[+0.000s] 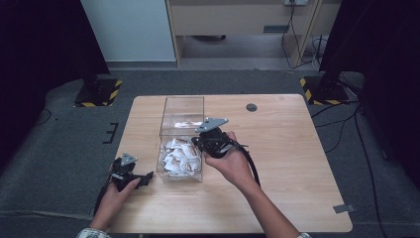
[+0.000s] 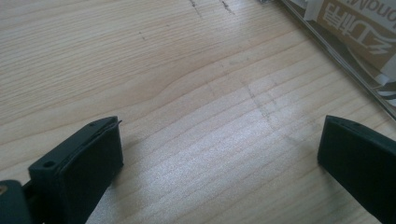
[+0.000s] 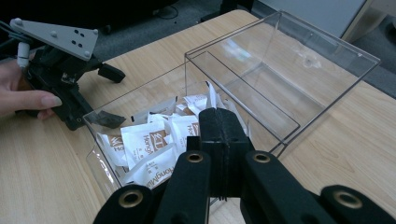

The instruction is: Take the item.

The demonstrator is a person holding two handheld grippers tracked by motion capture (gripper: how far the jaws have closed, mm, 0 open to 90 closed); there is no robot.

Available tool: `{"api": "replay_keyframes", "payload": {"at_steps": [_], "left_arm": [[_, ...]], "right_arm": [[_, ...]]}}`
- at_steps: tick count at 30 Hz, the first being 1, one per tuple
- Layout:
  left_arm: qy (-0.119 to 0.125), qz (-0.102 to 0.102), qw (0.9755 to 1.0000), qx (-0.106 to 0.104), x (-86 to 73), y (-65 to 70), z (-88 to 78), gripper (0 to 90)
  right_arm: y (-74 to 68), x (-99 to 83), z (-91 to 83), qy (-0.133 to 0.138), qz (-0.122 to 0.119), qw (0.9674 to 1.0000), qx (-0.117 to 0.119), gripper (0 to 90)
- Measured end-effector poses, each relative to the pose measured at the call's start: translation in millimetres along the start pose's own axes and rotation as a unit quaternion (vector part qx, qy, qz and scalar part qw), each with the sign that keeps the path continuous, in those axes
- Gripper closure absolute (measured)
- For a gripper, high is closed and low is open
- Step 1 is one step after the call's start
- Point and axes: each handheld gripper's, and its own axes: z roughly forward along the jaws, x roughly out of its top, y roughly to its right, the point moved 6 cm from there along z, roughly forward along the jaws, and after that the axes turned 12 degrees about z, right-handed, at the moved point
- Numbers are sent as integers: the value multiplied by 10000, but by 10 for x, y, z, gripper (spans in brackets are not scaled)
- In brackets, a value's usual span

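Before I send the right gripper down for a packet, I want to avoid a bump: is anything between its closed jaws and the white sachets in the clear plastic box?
Nothing visible. The right gripper, jaws shut, hangs over the open clear plastic box, directly above the white-and-brown sachets.

Table (image 1: 277, 198): I see bare pale wood under and between the left fingers (image 2: 88, 163).
Grommet (image 1: 251, 107): dark round hole, well beyond the right fingers (image 3: 224, 140), near the back edge.
Striped stand bases (image 1: 99, 91): two on the grey carpet (image 1: 59, 148), far past the fingers on either side.
Cables (image 1: 297, 44): trailing beside the wooden cabinet (image 1: 237, 20), farthest off.
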Motion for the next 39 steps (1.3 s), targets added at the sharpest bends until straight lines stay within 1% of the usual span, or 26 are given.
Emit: {"api": "replay_keyframes", "payload": {"at_steps": [7, 12, 18, 25, 26, 29, 30, 31, 39], "left_arm": [[2, -1, 10000, 0, 0, 0, 0, 0], [0, 0, 10000, -1, 0, 0, 0, 0], [1, -2, 10000, 0, 0, 0, 0, 0], [0, -2, 10000, -1, 0, 0, 0, 0], [0, -2, 10000, -1, 0, 0, 0, 0], [0, -1, 10000, -1, 0, 0, 0, 0], [0, -1, 10000, -1, 0, 0, 0, 0], [-1, -1, 10000, -1, 0, 0, 0, 0], [2, 0, 10000, 0, 0, 0, 0, 0]], "right_arm": [[39, 8, -93, 89, 30, 10000, 1, 900], [86, 8, -155, 132, 52, 9999, -46, 900], [190, -20, -238, 142, 101, 9998, -135, 900], [286, -58, -265, 155, 133, 9995, -253, 900], [327, -83, -267, 129, 145, 9993, -305, 900], [395, -127, -272, 102, 197, 9991, -361, 900], [395, -127, -272, 102, 197, 9991, -361, 900], [440, -149, -281, 103, 246, 9989, -396, 900], [567, -229, -313, 80, 334, 9981, -509, 900]]}}
